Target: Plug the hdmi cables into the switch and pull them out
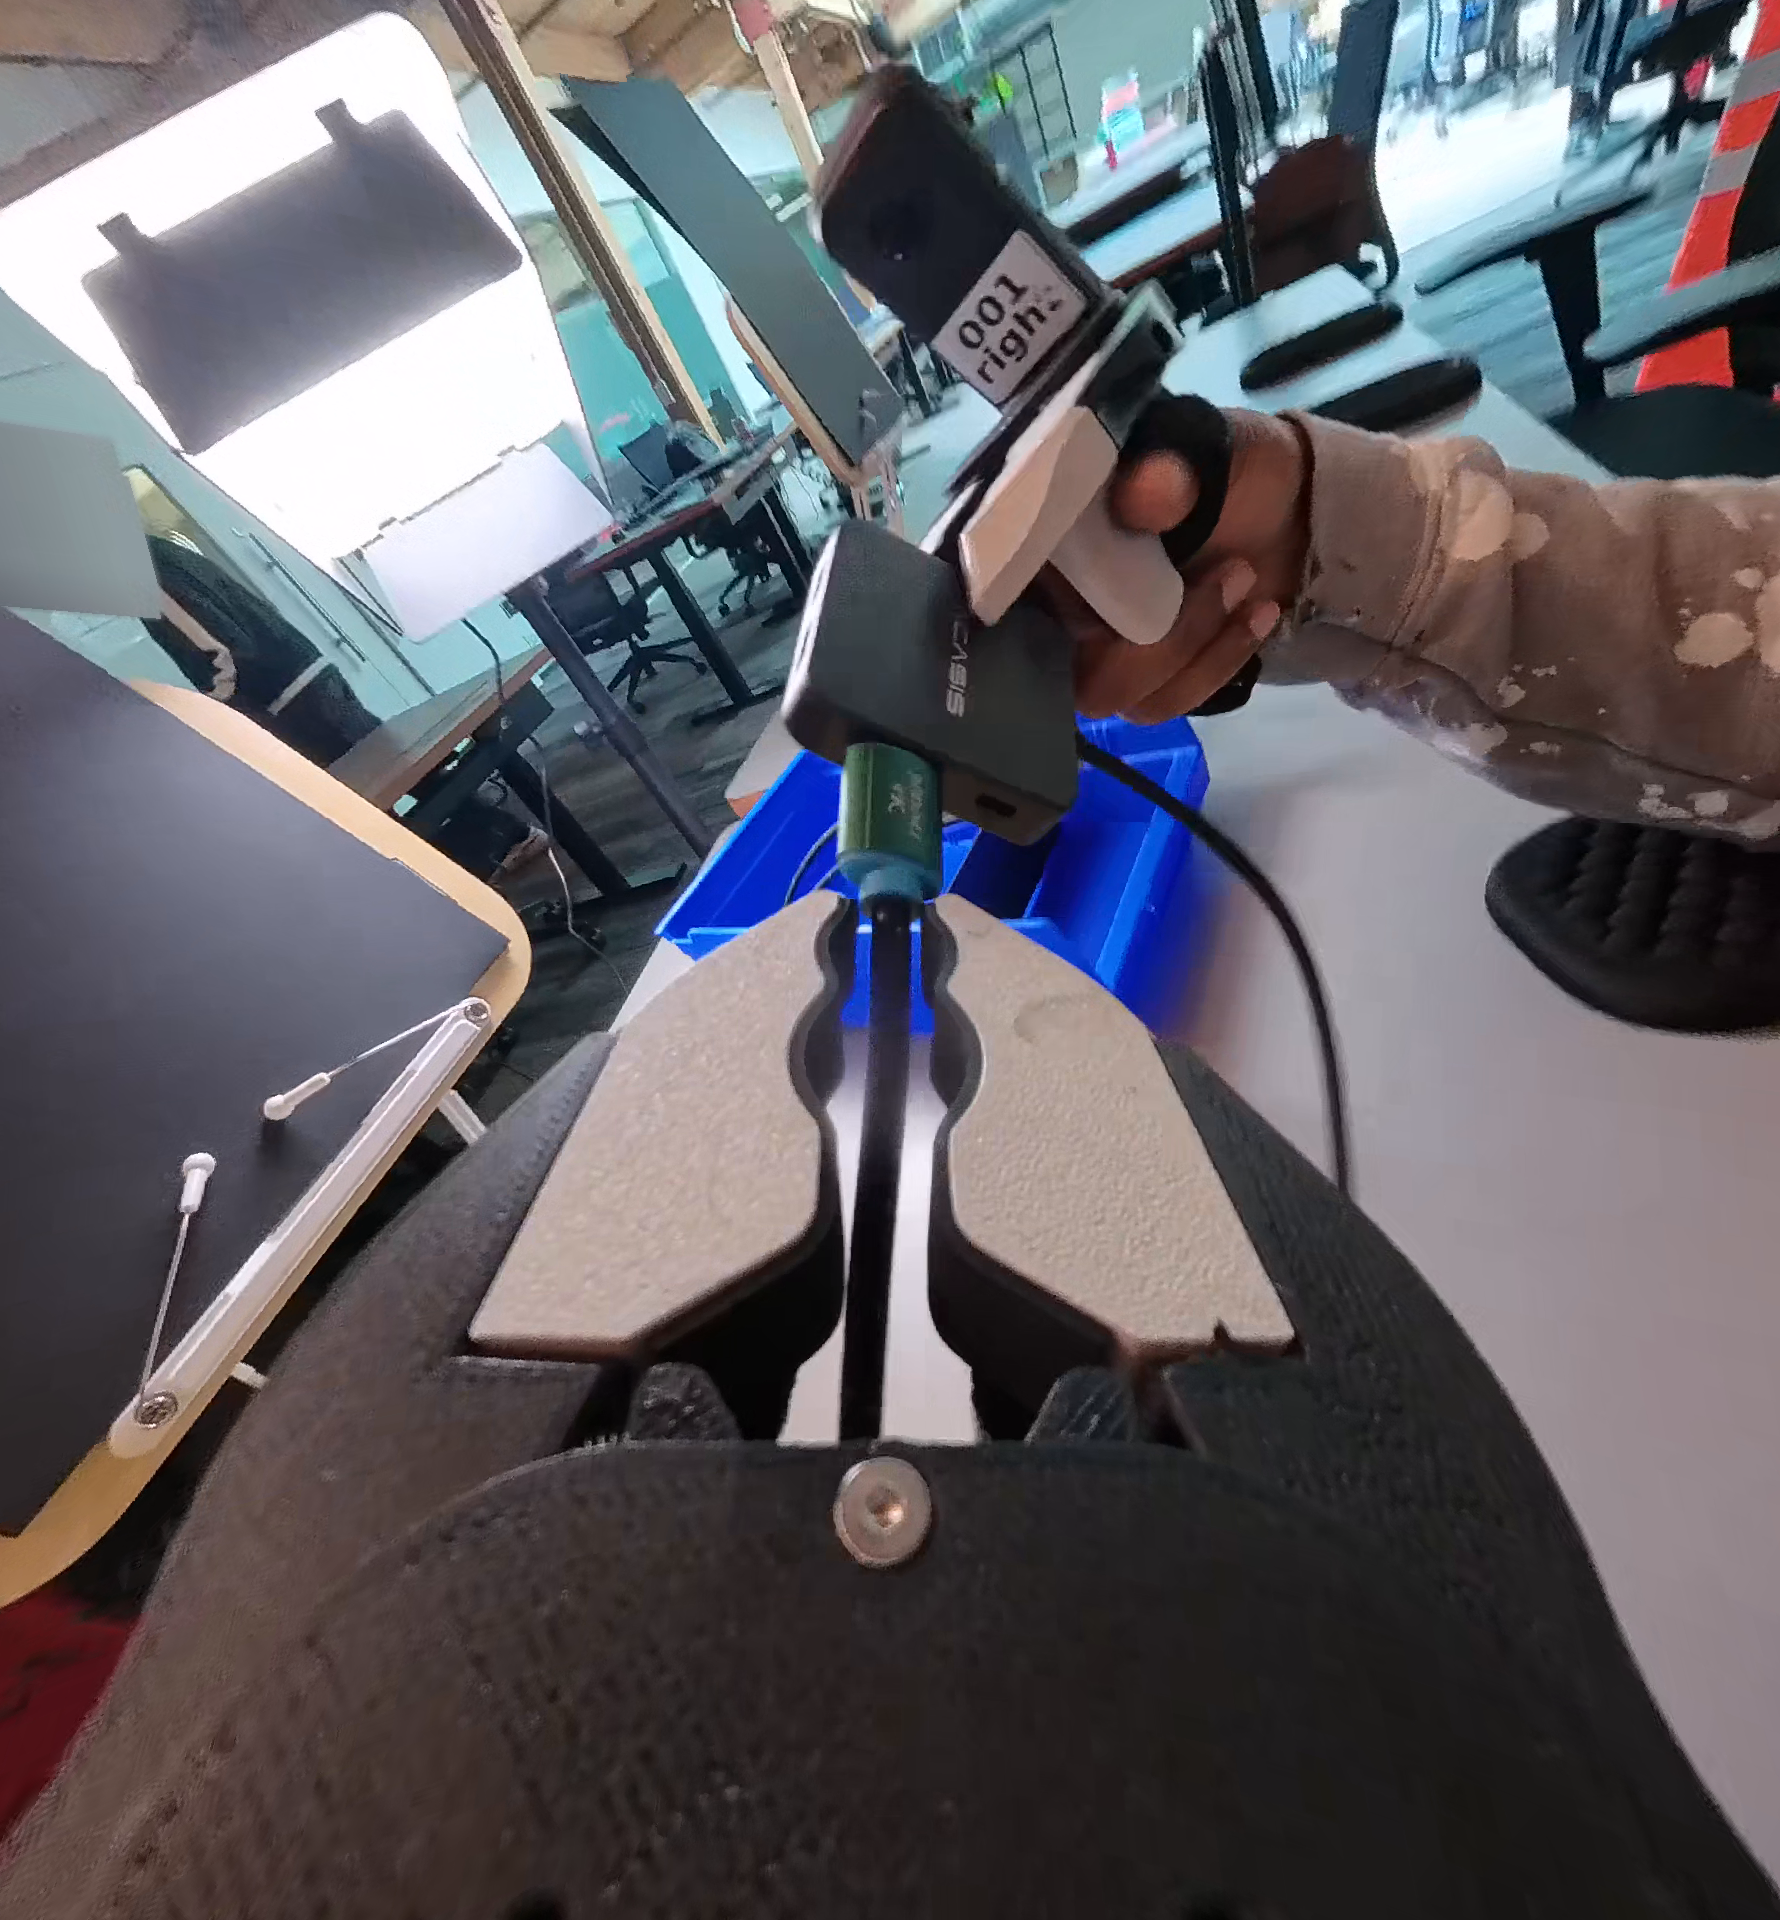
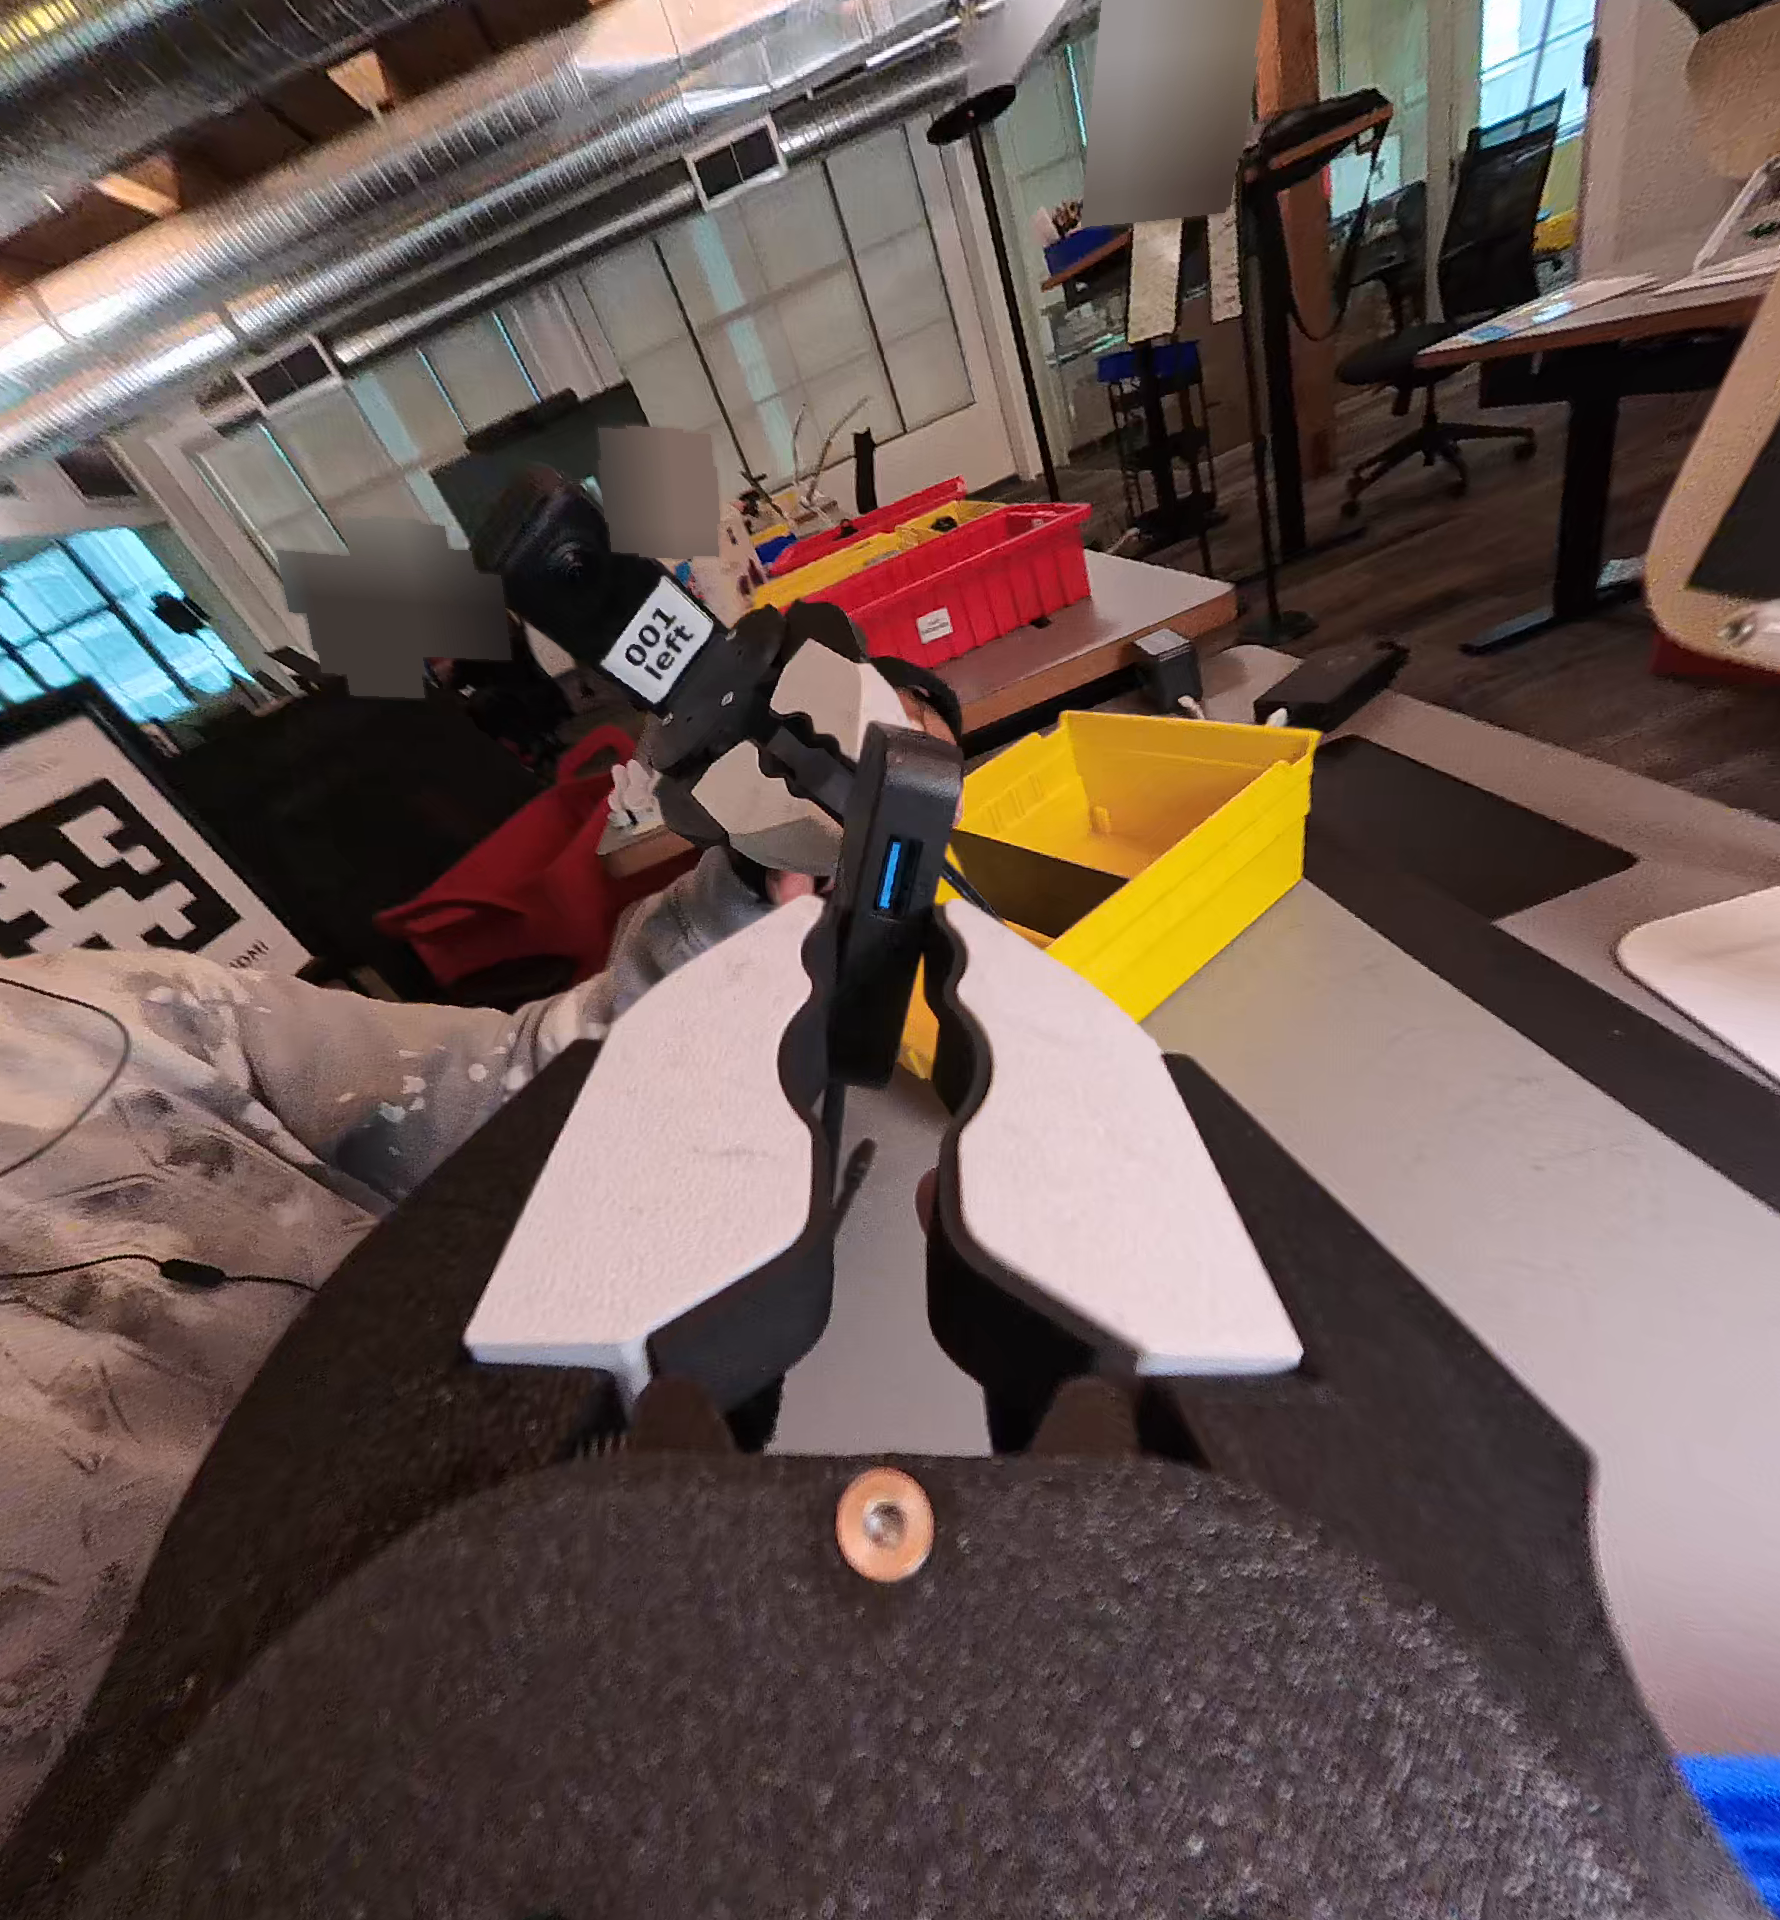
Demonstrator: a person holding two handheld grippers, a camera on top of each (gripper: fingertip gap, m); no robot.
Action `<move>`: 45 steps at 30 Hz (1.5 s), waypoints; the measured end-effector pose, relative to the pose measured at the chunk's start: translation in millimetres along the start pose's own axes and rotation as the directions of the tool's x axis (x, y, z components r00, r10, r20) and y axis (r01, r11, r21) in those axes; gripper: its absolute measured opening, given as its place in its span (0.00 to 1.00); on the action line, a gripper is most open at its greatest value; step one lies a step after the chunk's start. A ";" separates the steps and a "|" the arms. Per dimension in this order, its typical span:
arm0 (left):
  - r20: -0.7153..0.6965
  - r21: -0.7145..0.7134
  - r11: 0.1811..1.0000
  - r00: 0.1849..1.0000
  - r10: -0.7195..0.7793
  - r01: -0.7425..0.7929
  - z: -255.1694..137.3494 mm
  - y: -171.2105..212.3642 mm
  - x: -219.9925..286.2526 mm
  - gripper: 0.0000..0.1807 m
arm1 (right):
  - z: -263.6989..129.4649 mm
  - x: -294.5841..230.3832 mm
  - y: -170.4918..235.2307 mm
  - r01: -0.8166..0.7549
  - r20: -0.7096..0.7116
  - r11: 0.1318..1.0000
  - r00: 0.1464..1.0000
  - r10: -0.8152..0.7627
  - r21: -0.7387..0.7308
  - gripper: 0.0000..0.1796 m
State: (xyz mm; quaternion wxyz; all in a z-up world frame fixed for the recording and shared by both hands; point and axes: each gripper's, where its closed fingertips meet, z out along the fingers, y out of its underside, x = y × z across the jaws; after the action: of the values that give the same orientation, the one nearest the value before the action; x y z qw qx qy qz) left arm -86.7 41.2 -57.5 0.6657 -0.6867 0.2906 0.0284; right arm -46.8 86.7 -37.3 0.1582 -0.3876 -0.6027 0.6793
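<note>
In the left wrist view my left gripper (image 1: 886,914) is shut on a black HDMI cable (image 1: 870,1164), just behind its green plug (image 1: 886,805). The plug's front end sits in the edge of the black switch box (image 1: 927,665). My right gripper (image 1: 1031,592) holds the switch from above, in the air. In the right wrist view my right gripper (image 2: 881,920) is shut on the switch (image 2: 891,831), which stands on edge with a blue port facing me. The left gripper (image 2: 813,779) shows just behind it; the plug is hidden there.
A blue bin (image 1: 1104,883) lies on the grey table (image 1: 1540,1299) under the switch. A second black cable (image 1: 1312,987) hangs from the switch over the table. A yellow bin (image 2: 1156,831) stands behind the switch. Black panels (image 1: 159,987) stand at the left, and a black mesh pad (image 1: 1675,935) lies at the right.
</note>
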 end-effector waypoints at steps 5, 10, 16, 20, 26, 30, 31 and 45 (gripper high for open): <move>0.052 0.166 0.971 0.982 -0.181 0.170 -23.3 -31.1 -22.5 0.16 | -17.5 -20.1 -57.4 0.177 -0.104 0.977 0.977 -0.189 -0.118 0.07; 0.143 0.184 0.955 0.954 -0.262 0.234 -47.6 -28.9 -46.8 0.16 | -46.1 -18.2 -125.2 0.219 -0.269 0.939 0.919 -0.290 -0.265 0.08; 0.146 0.172 0.949 0.945 -0.291 0.265 -47.7 -24.4 -49.9 0.16 | -85.7 15.7 -150.8 0.126 -0.446 0.935 0.852 -0.273 -0.333 0.08; 0.151 0.140 0.955 0.947 -0.283 0.263 -44.5 -21.1 -48.1 0.17 | -112.2 69.2 -115.6 0.047 -0.521 0.936 0.820 -0.235 -0.349 0.08; 0.163 0.117 0.957 0.946 -0.281 0.264 -43.4 -16.6 -48.5 0.16 | -163.8 160.0 -61.1 -0.090 -0.678 0.946 0.719 -0.155 -0.311 0.08; 0.169 0.087 0.958 0.944 -0.283 0.271 -39.6 -8.2 -49.5 0.16 | -190.8 208.5 -16.4 -0.215 -0.754 0.921 0.646 -0.116 -0.326 0.09; 0.168 0.083 0.958 0.943 -0.286 0.276 -38.4 -6.1 -49.8 0.16 | -192.9 216.6 -5.6 -0.235 -0.762 0.914 0.638 -0.111 -0.330 0.09; 0.190 -0.004 0.948 0.931 -0.311 0.318 -22.7 27.1 -54.0 0.16 | -239.0 205.6 73.6 -0.225 -0.658 0.640 0.466 -0.592 -0.735 0.18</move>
State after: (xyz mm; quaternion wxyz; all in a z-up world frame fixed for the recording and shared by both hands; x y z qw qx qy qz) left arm -151.2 41.1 -56.3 0.6740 -0.7301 0.1126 -0.0091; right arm 9.7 376.9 -169.2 0.3470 -0.6242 -0.6980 0.0530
